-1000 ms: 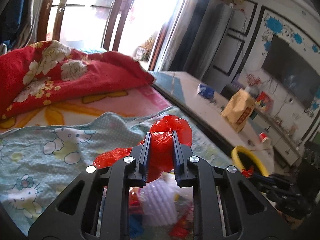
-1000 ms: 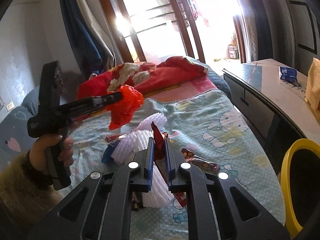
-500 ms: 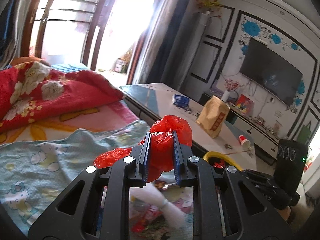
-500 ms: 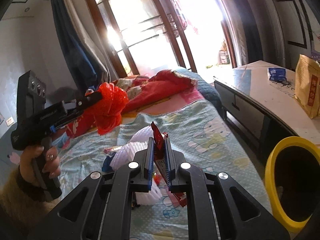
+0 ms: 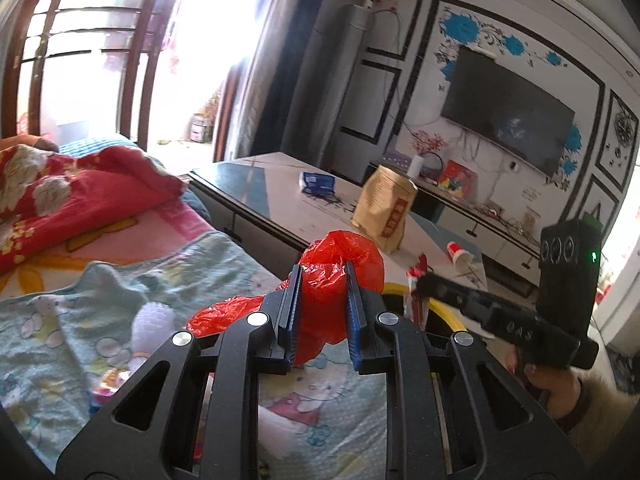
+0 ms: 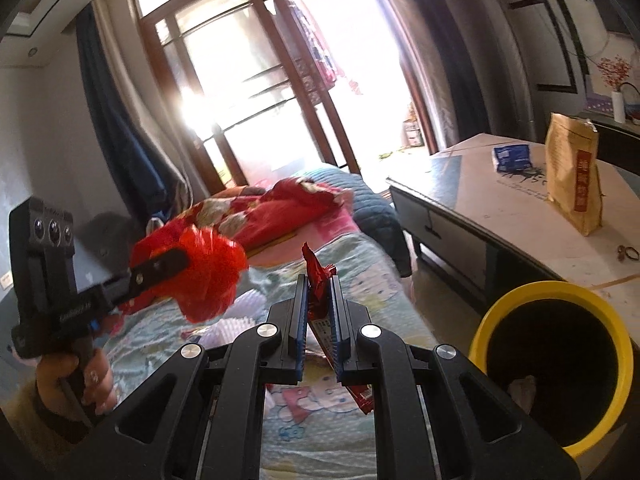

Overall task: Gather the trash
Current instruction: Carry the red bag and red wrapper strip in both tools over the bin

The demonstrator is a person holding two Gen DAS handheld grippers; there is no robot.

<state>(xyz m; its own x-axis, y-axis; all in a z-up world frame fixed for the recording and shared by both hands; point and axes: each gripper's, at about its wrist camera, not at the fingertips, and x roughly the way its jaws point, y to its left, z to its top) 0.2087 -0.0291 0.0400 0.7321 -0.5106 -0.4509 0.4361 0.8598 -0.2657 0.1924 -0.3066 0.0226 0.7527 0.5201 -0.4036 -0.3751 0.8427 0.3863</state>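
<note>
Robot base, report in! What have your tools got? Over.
Left tool shut on red plastic bag. Right tool shut on red wrapper. Yellow bin close by, path open.

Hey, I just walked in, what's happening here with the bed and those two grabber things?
A person is clearing trash off a bed with a handheld gripper in each hand. The left gripper is shut on a crumpled red plastic bag, and the right gripper is shut on a red snack wrapper. Both are held up near a yellow-rimmed bin beside the bed. More litter lies on the blanket.
</note>
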